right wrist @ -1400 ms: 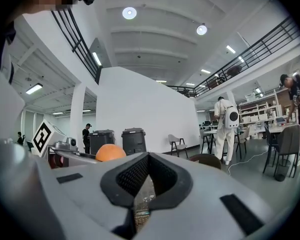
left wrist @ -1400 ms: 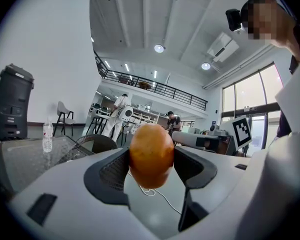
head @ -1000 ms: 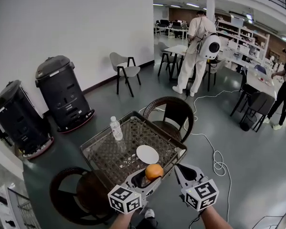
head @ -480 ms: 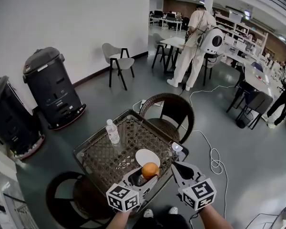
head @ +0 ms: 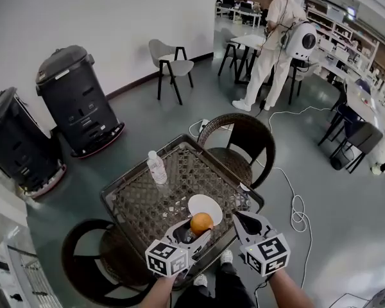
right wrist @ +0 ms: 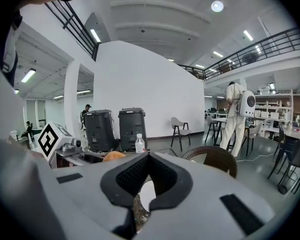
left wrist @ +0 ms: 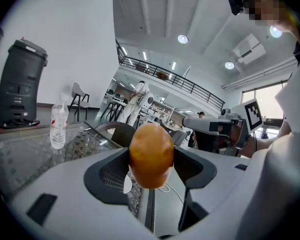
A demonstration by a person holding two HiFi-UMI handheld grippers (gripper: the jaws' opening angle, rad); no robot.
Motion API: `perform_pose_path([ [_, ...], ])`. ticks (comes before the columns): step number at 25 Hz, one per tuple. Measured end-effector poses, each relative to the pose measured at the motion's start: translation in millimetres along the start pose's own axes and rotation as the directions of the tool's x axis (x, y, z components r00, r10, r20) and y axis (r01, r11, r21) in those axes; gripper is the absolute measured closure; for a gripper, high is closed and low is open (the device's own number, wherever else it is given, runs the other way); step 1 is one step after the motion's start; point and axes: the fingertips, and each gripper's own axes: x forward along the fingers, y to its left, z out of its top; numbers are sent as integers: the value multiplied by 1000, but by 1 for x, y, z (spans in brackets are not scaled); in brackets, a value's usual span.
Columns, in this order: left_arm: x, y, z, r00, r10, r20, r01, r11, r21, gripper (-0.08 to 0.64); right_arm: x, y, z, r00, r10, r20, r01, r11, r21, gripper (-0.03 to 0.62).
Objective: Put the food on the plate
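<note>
An orange [head: 201, 223] is pinched between the jaws of my left gripper [head: 197, 230], which is shut on it. It hangs over the near edge of the wicker table [head: 141, 204], just short of the white plate [head: 206, 205]. In the left gripper view the orange [left wrist: 151, 155] fills the gap between the jaws of that gripper [left wrist: 151, 160], and a sliver of the plate [left wrist: 126, 184] shows below. My right gripper [head: 244, 222] hovers to the right of the plate, shut on nothing. Its own view shows the plate [right wrist: 146, 196] through the hollow of the right gripper [right wrist: 149, 156] and the orange [right wrist: 113, 156] to the left.
A water bottle [head: 156, 168] stands upright at the table's far left. Wicker chairs sit behind the table [head: 240, 143] and at its near left [head: 93, 262]. Two black bins [head: 74, 98] stand by the wall. A cable [head: 295, 204] lies on the floor to the right; a person in white [head: 276, 37] stands far off.
My left gripper has carried the orange a little forward, up to the plate's near edge. The right gripper has kept its place beside it.
</note>
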Motion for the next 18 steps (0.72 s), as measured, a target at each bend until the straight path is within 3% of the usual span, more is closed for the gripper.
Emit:
perform_pose_path([
  [8, 52, 29, -18, 993, 89, -83, -91, 996, -14, 275, 47, -33, -24, 996, 79, -30, -77, 995, 66, 588],
  [18, 103, 77, -58, 950, 205, -236, -216, 976, -20, 275, 99, -60, -74, 971, 194, -141, -174, 974, 147, 588],
])
